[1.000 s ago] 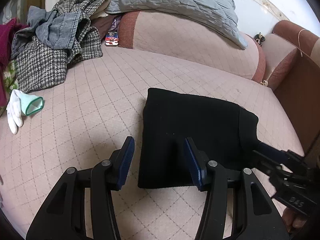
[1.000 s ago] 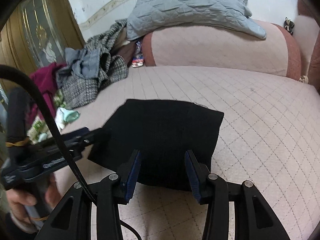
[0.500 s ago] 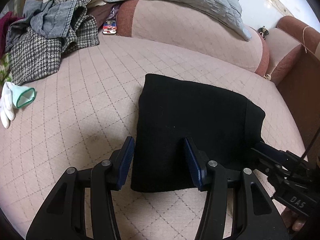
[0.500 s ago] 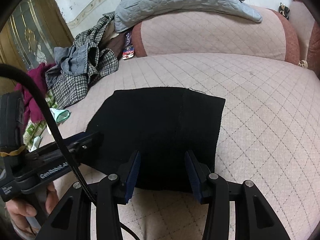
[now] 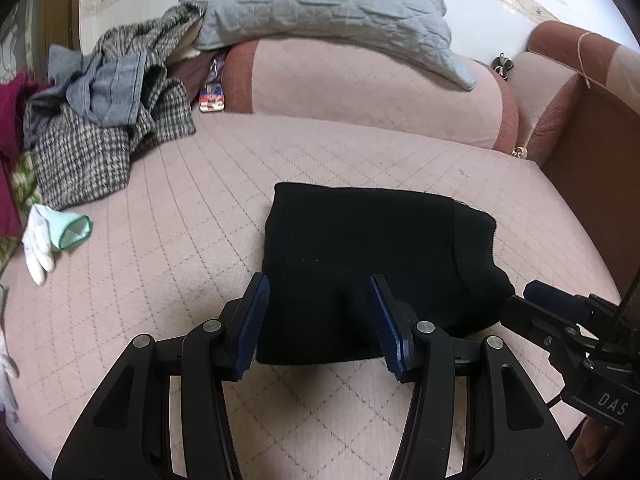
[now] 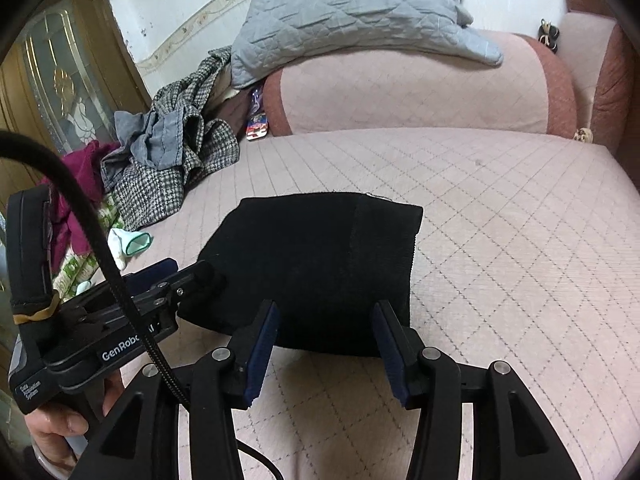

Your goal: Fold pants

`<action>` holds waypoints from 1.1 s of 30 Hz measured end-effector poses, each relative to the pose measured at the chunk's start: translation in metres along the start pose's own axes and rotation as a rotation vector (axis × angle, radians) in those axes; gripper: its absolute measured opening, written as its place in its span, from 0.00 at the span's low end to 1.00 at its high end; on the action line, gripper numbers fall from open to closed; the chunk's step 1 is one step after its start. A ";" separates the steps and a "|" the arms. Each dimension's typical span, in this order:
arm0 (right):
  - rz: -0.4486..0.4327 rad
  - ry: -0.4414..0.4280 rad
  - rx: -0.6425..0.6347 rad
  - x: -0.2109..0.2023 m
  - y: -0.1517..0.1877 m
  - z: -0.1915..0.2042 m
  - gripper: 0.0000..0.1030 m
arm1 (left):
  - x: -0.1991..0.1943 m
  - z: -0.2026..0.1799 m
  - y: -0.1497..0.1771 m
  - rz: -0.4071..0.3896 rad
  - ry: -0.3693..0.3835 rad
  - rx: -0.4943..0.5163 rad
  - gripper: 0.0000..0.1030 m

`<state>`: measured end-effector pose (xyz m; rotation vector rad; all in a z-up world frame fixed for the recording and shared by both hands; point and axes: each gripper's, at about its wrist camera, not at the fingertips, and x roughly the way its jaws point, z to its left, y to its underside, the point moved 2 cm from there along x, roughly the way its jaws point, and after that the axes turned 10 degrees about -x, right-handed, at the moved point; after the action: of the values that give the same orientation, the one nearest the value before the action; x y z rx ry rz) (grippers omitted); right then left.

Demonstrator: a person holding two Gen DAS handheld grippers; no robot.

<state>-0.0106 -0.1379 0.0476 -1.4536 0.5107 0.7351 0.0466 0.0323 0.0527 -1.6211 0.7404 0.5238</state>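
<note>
My left claw [image 5: 318, 312] hangs wide apart, blue pads spread over the near edge of the folded black knit pants [image 5: 372, 264], gripping nothing. My right claw [image 6: 326, 338] is released too, its pads straddling the near hem of that same black bundle [image 6: 316, 264], nothing pinched between them. The pants lie flat in a compact rectangle on the pink quilted sofa seat [image 5: 180, 208], roughly mid-cushion.

From the left camera I catch the right claw [image 5: 516, 304] nosing in at the bundle's right corner; whether it touches the cloth there, I cannot tell. The right camera returns the favour: the left claw [image 6: 196, 276] pokes in at the bundle's left corner, and only here do I see my hand [image 6: 68, 420] wrapped round its handle and the black cable [image 6: 104, 248] arcing over it.

Further out, a white-and-mint glove [image 5: 52, 236] lies on the seat's left side, a heap of checked and denim clothes [image 5: 108, 132] behind it, and a grey quilted pillow [image 5: 332, 4] on the sofa back. The right view alone shows the gold-patterned door [image 6: 60, 92].
</note>
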 end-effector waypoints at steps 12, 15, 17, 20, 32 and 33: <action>-0.028 0.029 -0.016 -0.024 0.008 0.012 0.46 | -0.024 0.006 0.010 -0.020 0.001 -0.041 0.49; -0.025 0.032 -0.013 -0.029 0.010 0.013 0.46 | -0.034 0.006 0.011 -0.036 -0.008 -0.033 0.49; -0.027 0.035 -0.015 -0.034 0.011 0.013 0.46 | -0.041 0.004 0.013 -0.048 -0.012 -0.022 0.49; -0.028 0.035 -0.020 -0.040 0.013 0.015 0.46 | -0.051 0.001 0.017 -0.066 -0.023 -0.012 0.49; -0.031 0.022 -0.021 -0.054 0.024 0.020 0.46 | -0.060 0.006 0.041 -0.063 -0.040 -0.033 0.49; -0.029 0.021 -0.022 -0.054 0.025 0.021 0.46 | -0.060 0.006 0.041 -0.065 -0.041 -0.035 0.49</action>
<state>-0.0685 -0.1256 0.0703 -1.4875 0.4980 0.7044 -0.0246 0.0460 0.0651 -1.6566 0.6488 0.5239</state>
